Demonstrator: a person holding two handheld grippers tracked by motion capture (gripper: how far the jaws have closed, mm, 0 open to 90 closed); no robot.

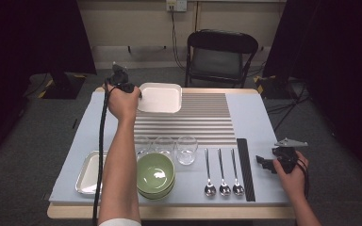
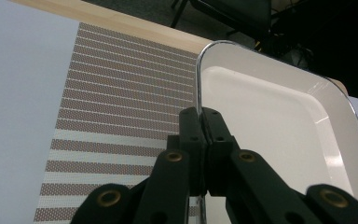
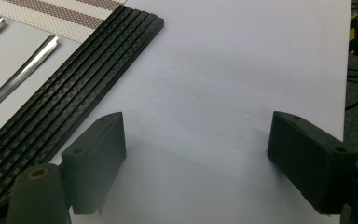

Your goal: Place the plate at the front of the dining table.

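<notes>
1. This looks like a lab or test room set up for recording, not a home kitchen — dark curtains [image 1: 37,33] hang at both sides of a plain pale wall.
2. A wall socket [image 1: 176,5] feeds cables [image 1: 173,35] that run down the wall, and more leads trail over the grey carpeted floor [image 1: 23,141].
3. A single black folding chair [image 1: 220,55] stands behind the desk [image 1: 169,212].
4. The desk is dressed like a staged place setting — a pale sheet [image 1: 252,117], a striped mat [image 1: 202,117], and spoons [image 1: 223,172], glasses [image 1: 186,149] and bowls [image 1: 155,173] lined up in neat rows.
</notes>
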